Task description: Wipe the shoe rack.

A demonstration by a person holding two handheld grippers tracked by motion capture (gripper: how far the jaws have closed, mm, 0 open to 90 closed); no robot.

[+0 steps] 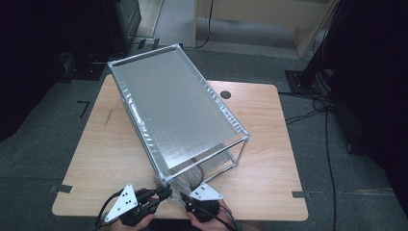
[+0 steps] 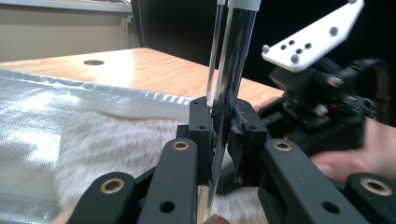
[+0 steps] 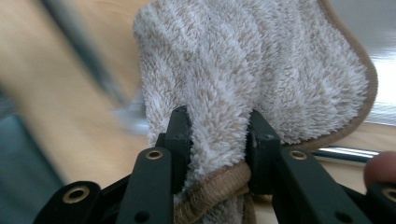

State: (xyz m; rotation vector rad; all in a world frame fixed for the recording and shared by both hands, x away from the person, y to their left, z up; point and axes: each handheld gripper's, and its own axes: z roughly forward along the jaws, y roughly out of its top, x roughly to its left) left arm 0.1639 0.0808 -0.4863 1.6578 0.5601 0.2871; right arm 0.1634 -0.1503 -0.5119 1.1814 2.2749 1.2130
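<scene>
Wooden table (image 1: 269, 144) | left tool (image 2: 223, 126) clamps rack post (image 2: 233, 70) | right tool (image 3: 218, 135) grips towel (image 3: 252, 65), background blurred

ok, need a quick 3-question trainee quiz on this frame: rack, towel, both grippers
1. True or false: the left gripper is clamped on a corner post of the rack.
2. What does the right gripper hold? A) a cable B) the towel C) nothing
3. Fill in: the towel lies on the rack's ____ shelf, at the end nearest the person.

Key
1. True. In the left gripper view the jaws pinch the clear upright post.
2. B. In the right gripper view the jaws squeeze the fluffy beige towel near its brown hem.
3. Lower. In the high view the towel sticks out under the top shelf at the near corner.
</scene>
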